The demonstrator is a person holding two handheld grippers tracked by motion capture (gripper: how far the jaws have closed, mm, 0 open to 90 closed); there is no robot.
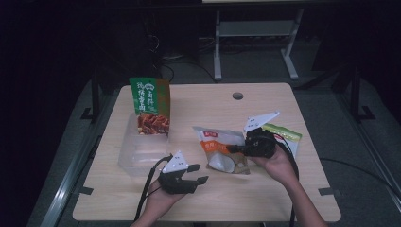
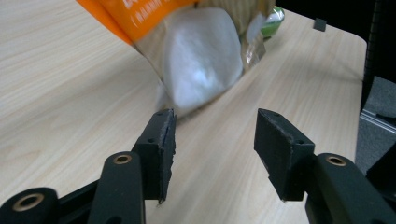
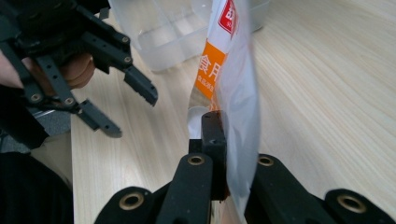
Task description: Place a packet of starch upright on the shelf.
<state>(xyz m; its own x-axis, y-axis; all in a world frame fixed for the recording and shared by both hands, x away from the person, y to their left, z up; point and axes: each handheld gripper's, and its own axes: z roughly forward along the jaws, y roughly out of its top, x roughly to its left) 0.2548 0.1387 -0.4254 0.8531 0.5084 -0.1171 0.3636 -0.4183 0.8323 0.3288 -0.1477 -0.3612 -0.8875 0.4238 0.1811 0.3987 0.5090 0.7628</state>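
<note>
My light wooden table (image 1: pixel 283 189) with a round cable hole (image 1: pixel 238 96), grey floor (image 1: pixel 331 118) around me, white metal frame legs (image 1: pixel 255 28) beyond the far edge, dark unlit room behind, cables on the floor.

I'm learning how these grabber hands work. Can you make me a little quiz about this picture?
1. True or false: the right gripper is shut on the orange-and-white snack bag.
2. Where does the green food pouch stand? A) in the clear plastic bin B) on the floor C) in a hand
3. Fill in: the left gripper has its jaws ____ with nothing between them.

Key: 1 true; 2 A; 3 open.
</note>
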